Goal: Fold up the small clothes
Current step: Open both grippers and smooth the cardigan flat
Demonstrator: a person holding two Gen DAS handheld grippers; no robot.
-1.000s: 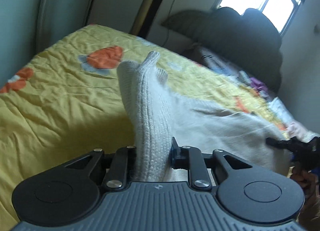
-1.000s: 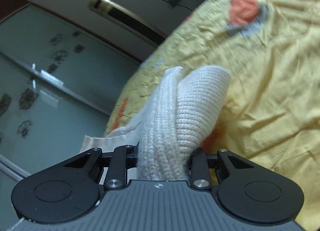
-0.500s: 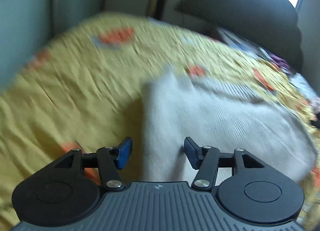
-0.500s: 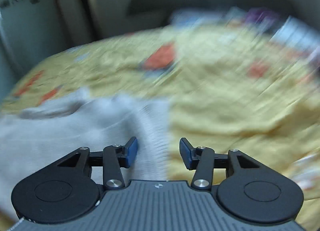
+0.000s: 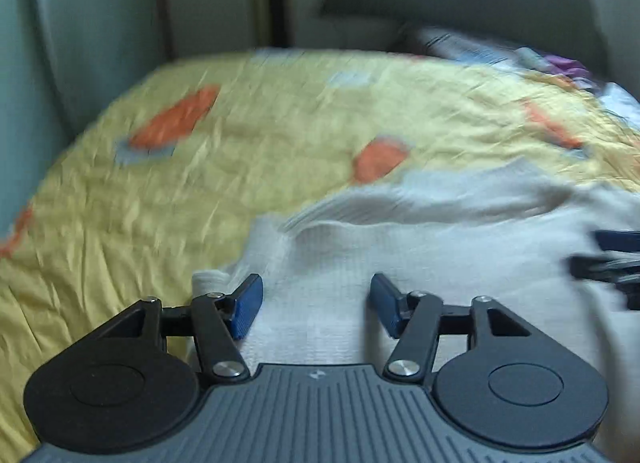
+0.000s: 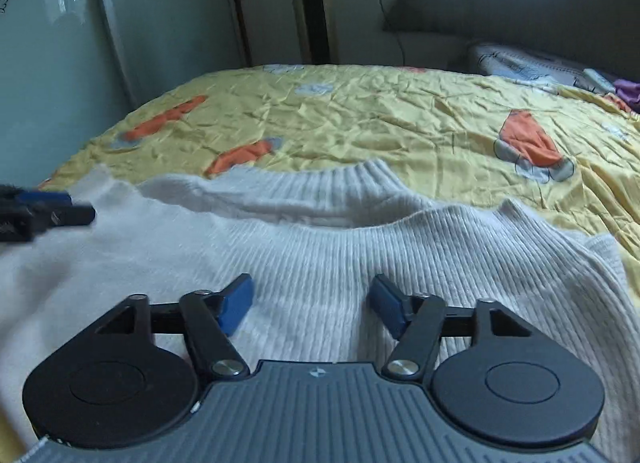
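Note:
A white ribbed knit sweater (image 6: 344, 251) lies flat on the yellow bedspread (image 6: 400, 119), its neck opening facing away from me. It also shows in the left wrist view (image 5: 400, 251), blurred. My left gripper (image 5: 316, 305) is open and empty, just above the sweater's left part. My right gripper (image 6: 310, 305) is open and empty, just above the sweater's right part. The left gripper's fingers show at the left edge of the right wrist view (image 6: 44, 211). The right gripper's fingers show at the right edge of the left wrist view (image 5: 612, 259).
The bedspread has orange and grey patches. A dark headboard (image 6: 520, 11) and a pile of bedding (image 6: 532, 63) lie at the far right. A glass wardrobe door (image 6: 52, 51) stands on the left, past the bed's edge.
Both grippers held bunched parts of the sweater up a second ago. They have since opened and let go, and the sweater now lies flat under them.

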